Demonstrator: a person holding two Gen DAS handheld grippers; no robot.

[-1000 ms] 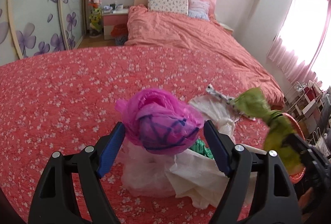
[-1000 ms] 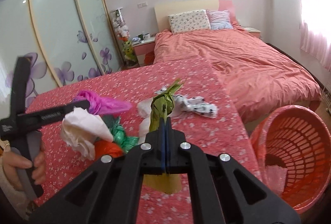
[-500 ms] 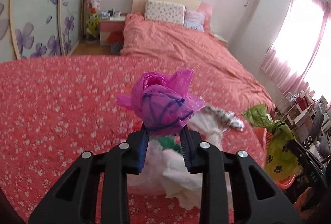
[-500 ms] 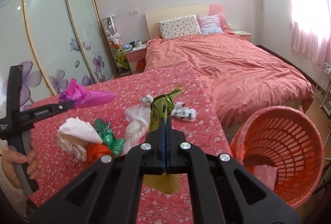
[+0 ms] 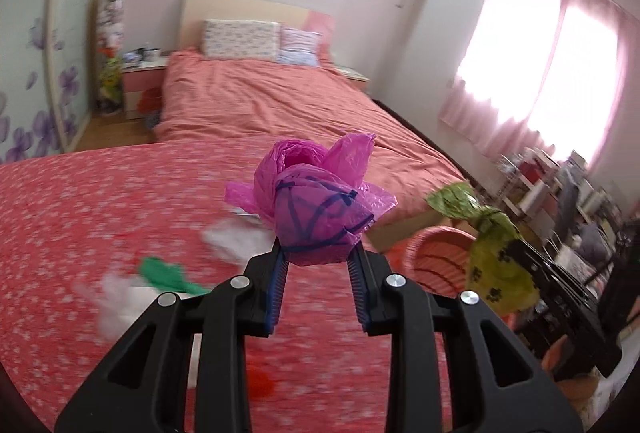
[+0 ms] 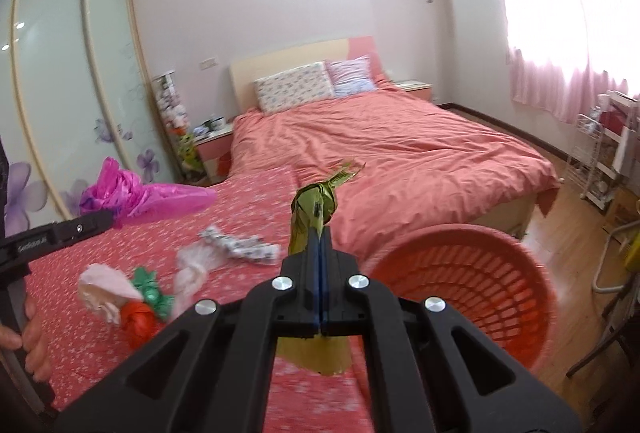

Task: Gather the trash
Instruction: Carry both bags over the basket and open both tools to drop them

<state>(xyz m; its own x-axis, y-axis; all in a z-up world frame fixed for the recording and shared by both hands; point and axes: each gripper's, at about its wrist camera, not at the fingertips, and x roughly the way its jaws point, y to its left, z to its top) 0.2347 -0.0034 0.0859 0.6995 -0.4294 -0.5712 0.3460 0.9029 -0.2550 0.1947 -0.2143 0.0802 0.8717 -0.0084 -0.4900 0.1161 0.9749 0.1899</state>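
My left gripper (image 5: 318, 253) is shut on a knotted magenta plastic bag (image 5: 316, 209) and holds it above the red flowered cover (image 5: 100, 213); the bag also shows in the right wrist view (image 6: 148, 197). My right gripper (image 6: 319, 233) is shut on a green knotted bag (image 6: 314, 207), held just left of the orange basket (image 6: 472, 289). The green bag (image 5: 496, 257) and the basket (image 5: 436, 261) show at the right of the left wrist view. More trash lies on the cover: white wads (image 6: 104, 285), a green bag (image 6: 150, 283), a red bag (image 6: 138, 325), a patterned wrapper (image 6: 240, 247).
A made bed with a salmon duvet (image 6: 400, 153) lies beyond. A wardrobe with sliding doors (image 6: 68, 93) stands to the left. A nightstand (image 6: 212, 145) is by the headboard. Wire racks and clutter (image 6: 600, 153) stand at the right by the curtained window.
Both grippers have moved right toward the basket. My left gripper, open around the magenta bag a second ago, shut on it and lifted it off the pile. The right stayed shut on the green bag.
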